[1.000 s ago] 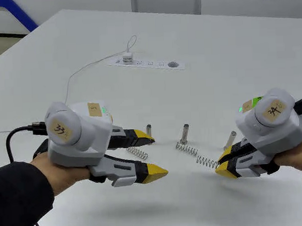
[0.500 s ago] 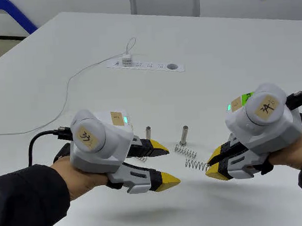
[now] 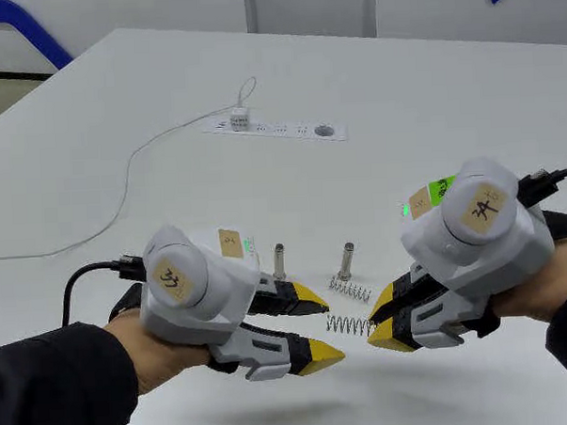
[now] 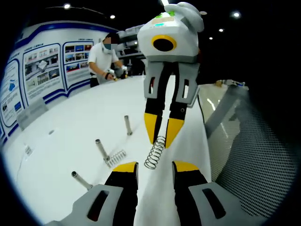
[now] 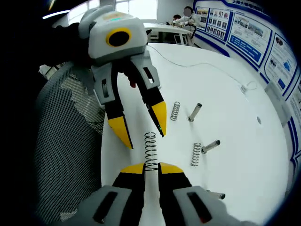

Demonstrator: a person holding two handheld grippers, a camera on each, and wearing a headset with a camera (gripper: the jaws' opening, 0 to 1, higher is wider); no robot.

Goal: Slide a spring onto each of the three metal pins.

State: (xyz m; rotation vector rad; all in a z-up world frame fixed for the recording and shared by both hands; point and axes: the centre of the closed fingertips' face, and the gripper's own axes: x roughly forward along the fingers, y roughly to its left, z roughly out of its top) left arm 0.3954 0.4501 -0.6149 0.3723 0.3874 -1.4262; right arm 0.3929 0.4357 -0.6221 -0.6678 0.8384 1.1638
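My right gripper (image 3: 381, 323) is shut on one end of a small steel spring (image 3: 350, 323), which sticks out level toward my left gripper (image 3: 322, 326). The left gripper's jaws stand open around the spring's free end without touching it. In the left gripper view the spring (image 4: 155, 151) hangs from the right gripper (image 4: 162, 135), just above my own open jaws. Two upright metal pins (image 3: 279, 260) (image 3: 346, 260) stand behind, and a second spring (image 3: 350, 290) lies by the middle pin. The right gripper view shows a third spring (image 5: 175, 110) beside a pin (image 5: 195, 112).
A white power strip (image 3: 280, 128) with a plug and a thin white cable (image 3: 135, 158) lies farther back on the white table (image 3: 430, 121). A black cable (image 3: 84, 278) trails from the left gripper. A mesh chair (image 4: 244, 155) sits at the table's near edge.
Both grippers have moved toward each other. The right one has carried the spring off the table and leftward, so its free end now lies between the left gripper's open jaws.
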